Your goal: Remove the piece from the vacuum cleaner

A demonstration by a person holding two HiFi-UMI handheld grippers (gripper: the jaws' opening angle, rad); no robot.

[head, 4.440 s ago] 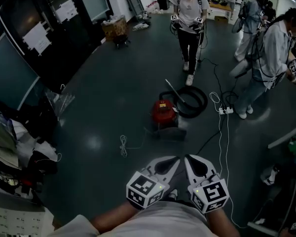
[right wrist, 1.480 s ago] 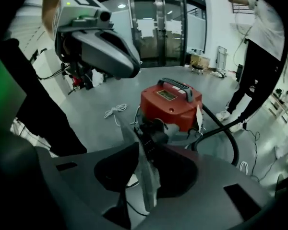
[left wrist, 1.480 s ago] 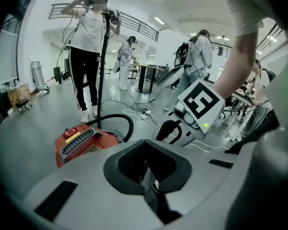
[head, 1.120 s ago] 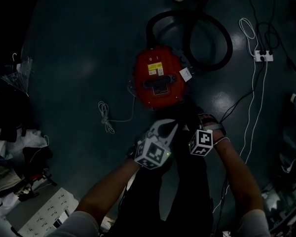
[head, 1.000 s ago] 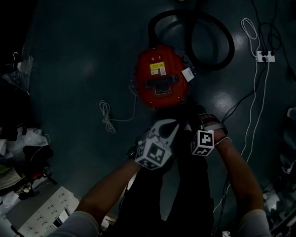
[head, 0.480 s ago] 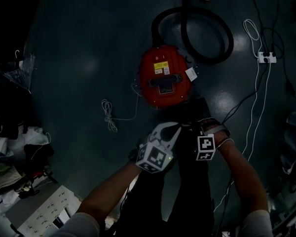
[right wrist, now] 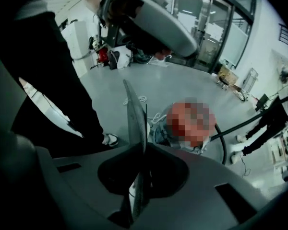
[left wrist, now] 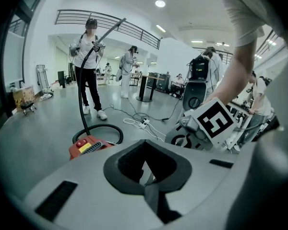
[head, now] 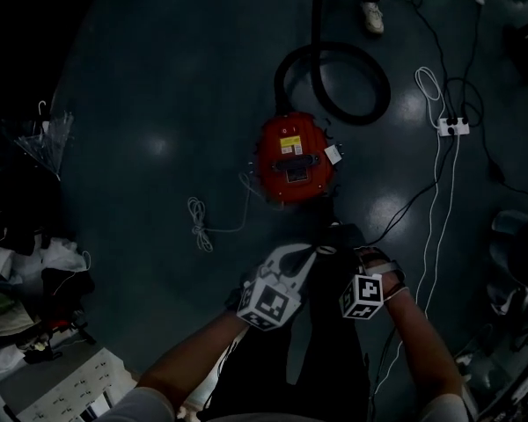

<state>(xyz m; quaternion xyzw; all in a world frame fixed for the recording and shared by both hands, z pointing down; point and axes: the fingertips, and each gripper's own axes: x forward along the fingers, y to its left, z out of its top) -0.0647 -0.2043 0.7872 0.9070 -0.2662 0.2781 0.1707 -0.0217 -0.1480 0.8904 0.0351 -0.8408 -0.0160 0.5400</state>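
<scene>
Jaws of the right tool (right wrist: 140,150), just closing, are gripping a thin flat grey piece (right wrist: 134,114); beside it the left tool (left wrist: 147,186) is hanging clenched, empty.

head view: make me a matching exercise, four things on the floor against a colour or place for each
Things:
1. vacuum cleaner
2. hose
3. power strip
4. loose cord

Descriptions:
A. white, bundled on the floor left of the vacuum cleaner
B. black, lying in a loop
C. red, round body
D. white, far right, with cables running to it

Pairs: 1-C, 2-B, 3-D, 4-A
</scene>
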